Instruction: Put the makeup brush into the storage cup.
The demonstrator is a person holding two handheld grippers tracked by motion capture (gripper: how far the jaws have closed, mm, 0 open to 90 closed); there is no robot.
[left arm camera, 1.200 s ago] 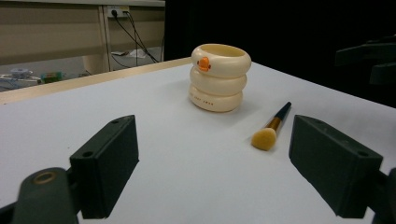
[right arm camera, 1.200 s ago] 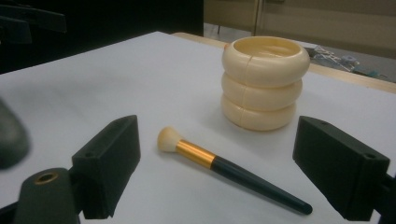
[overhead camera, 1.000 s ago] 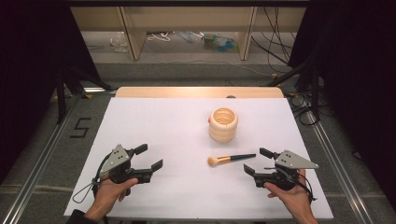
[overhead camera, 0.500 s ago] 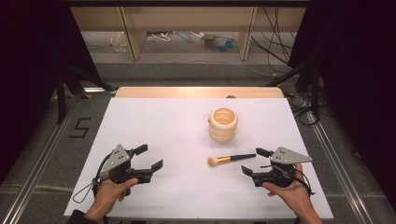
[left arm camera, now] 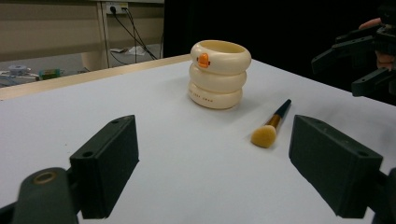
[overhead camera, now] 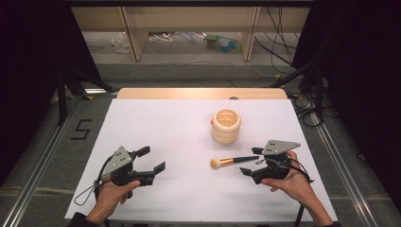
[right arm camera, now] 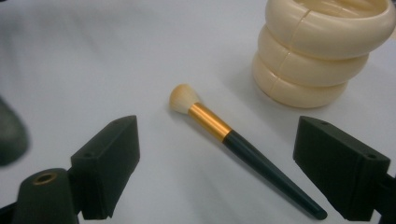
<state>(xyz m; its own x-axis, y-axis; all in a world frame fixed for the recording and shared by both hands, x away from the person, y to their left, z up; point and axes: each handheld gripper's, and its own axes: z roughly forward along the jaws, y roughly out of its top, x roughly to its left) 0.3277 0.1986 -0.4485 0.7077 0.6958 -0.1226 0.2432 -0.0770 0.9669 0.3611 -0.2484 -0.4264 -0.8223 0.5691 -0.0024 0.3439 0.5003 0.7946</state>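
high view: above, looking down on tabletop
tongs views: low, close
shared: brush, holder

Work area and surroundings, fixed overhead camera.

A white sheet covers a light wooden table. Grey floor surrounds it, with metal rails along both sides and a black "5" marking at left. Black curtains close off both sides. Beyond the table stands light wooden shelving; cables and small clutter lie on the floor beneath it.
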